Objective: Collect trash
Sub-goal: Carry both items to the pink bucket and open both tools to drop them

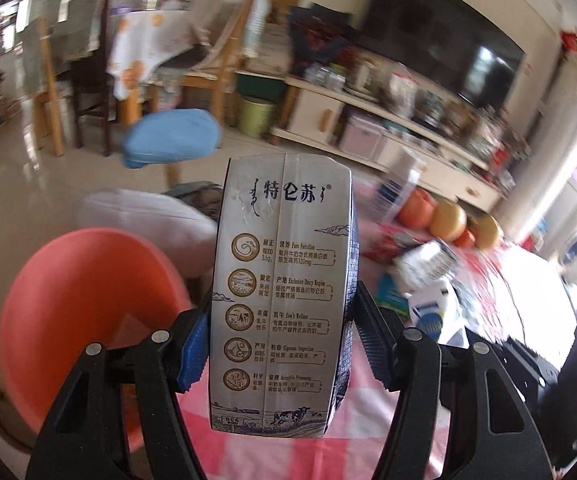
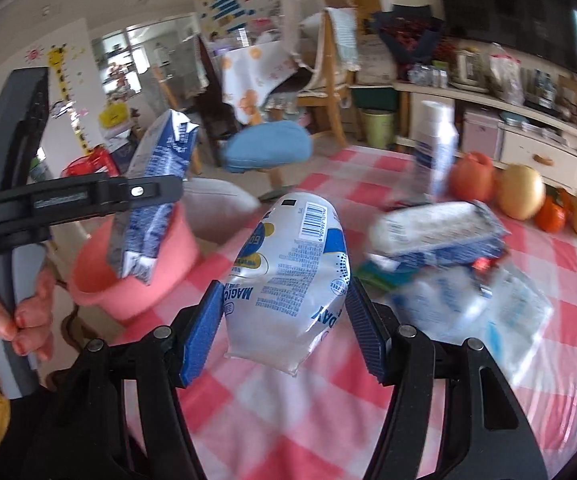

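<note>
My left gripper (image 1: 282, 344) is shut on a grey and blue milk carton (image 1: 280, 288), held upright above the table edge, beside a pink basin (image 1: 76, 312) at the left. In the right wrist view the left gripper (image 2: 144, 192) holds that carton (image 2: 148, 208) tilted right above the pink basin (image 2: 140, 280). My right gripper (image 2: 284, 320) is shut on a crumpled white plastic pouch (image 2: 288, 272), held above the checked tablecloth. More trash lies on the table: a flattened carton (image 2: 436, 232) and clear wrappers (image 2: 468, 304).
A red-and-white checked table (image 2: 288, 400) carries fruit (image 2: 520, 192) and a white bottle (image 2: 436, 148) at the far side. A blue-cushioned stool (image 2: 268, 148), wooden chairs and a green bin (image 2: 376, 126) stand on the floor beyond. A shelf unit and TV line the right wall.
</note>
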A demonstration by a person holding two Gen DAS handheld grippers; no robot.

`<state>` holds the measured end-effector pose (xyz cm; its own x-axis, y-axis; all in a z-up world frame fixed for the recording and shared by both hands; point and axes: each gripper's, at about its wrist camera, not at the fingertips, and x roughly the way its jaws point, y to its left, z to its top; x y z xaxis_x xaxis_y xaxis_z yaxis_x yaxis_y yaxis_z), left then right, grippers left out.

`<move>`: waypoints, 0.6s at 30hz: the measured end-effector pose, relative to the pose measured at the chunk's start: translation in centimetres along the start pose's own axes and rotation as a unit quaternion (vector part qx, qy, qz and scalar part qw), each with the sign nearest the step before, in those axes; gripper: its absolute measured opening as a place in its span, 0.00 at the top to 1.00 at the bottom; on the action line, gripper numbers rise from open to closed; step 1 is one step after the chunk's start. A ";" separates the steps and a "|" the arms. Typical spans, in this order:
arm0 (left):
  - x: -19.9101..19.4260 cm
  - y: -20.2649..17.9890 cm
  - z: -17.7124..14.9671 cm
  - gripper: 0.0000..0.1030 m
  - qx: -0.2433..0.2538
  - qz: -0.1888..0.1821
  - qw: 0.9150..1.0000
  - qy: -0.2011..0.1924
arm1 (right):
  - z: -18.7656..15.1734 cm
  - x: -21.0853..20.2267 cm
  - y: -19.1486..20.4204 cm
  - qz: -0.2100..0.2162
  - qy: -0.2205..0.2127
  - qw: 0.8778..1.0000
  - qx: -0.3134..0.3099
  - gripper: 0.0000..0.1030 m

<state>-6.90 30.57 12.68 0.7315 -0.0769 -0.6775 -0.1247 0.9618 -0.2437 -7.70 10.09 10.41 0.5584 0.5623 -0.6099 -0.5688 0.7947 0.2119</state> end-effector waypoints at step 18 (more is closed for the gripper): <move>-1.9 15.8 -0.1 0.37 -0.202 0.119 0.972 -0.031 | 5.3 8.5 15.8 0.076 0.019 0.990 -0.113 0.39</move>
<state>-10.28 45.92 10.02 0.6864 0.1632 -0.7087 -0.5394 0.7679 -0.3456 -8.73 28.60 12.62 0.4351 0.6598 -0.6126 -0.7681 0.6270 0.1298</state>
